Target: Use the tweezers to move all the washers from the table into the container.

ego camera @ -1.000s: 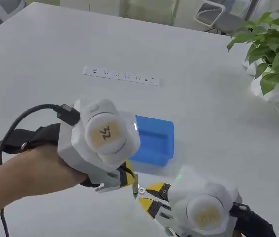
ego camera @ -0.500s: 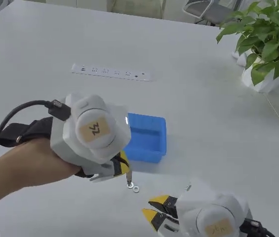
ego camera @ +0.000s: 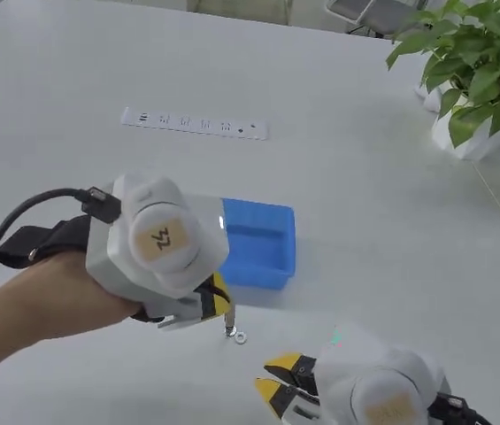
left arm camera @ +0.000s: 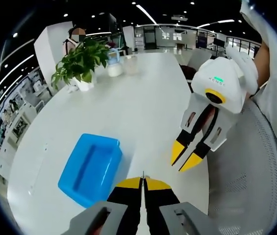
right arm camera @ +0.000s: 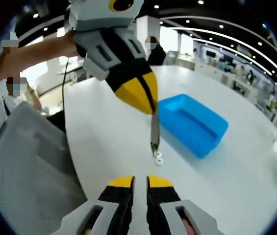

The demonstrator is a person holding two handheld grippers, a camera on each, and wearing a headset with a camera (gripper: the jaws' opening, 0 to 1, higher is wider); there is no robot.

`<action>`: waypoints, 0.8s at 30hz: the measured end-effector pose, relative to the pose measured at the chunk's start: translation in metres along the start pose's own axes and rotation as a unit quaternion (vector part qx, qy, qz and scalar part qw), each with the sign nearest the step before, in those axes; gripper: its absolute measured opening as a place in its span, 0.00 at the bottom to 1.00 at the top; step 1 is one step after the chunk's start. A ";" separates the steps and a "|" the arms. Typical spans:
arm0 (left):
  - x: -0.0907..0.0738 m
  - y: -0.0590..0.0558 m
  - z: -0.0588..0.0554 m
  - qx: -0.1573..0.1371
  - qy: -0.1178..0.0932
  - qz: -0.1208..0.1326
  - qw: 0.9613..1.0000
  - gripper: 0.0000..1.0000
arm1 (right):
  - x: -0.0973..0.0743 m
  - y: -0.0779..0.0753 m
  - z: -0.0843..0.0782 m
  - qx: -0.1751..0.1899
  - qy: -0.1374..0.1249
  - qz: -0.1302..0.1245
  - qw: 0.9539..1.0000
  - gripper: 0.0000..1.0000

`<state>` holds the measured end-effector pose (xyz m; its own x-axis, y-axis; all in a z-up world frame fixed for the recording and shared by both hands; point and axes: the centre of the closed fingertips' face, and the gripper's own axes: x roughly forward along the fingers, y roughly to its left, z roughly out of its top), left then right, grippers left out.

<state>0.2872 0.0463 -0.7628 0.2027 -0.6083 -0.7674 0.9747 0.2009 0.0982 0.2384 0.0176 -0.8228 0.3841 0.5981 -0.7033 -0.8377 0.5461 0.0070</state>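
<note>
Left hand-held gripper (left arm camera: 143,182): you have it clenched on the tweezers (right arm camera: 155,128), tips pointing down.
Washer (right arm camera: 158,157): on the white surface (ego camera: 365,177) at the tweezer tips, near the blue container (ego camera: 258,276).
Right hand-held gripper (right arm camera: 140,182): your jaws slightly parted, empty.

The left gripper (ego camera: 221,303) and right gripper (ego camera: 269,374) are cased in white, their black jaws tipped yellow; a black cable (ego camera: 64,192) is plugged into the left.
</note>
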 end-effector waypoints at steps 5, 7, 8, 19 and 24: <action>0.001 -0.001 0.003 0.006 -0.003 -0.003 1.000 0.00 | 0.005 -0.006 0.010 -0.018 -0.002 0.004 1.000 0.07; 0.001 -0.001 0.003 0.006 -0.003 -0.004 1.000 0.00 | 0.007 -0.010 0.015 -0.025 -0.004 0.005 1.000 0.07; 0.001 -0.001 0.003 0.007 -0.003 -0.005 1.000 0.00 | 0.008 -0.012 0.018 -0.027 -0.006 0.006 1.000 0.08; 0.001 -0.002 0.005 0.013 -0.007 -0.009 1.000 0.00 | 0.031 -0.030 0.046 -0.062 -0.012 0.022 0.998 0.11; 0.002 -0.003 0.007 0.023 -0.009 -0.013 1.000 0.00 | 0.039 -0.029 0.046 -0.076 -0.002 0.040 0.996 0.10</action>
<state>0.2852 0.0393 -0.7602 0.1793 -0.6266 -0.7585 0.9827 0.1507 0.1078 0.2958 0.0523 -0.8180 0.3157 0.6391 -0.7014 -0.9145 0.4020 -0.0453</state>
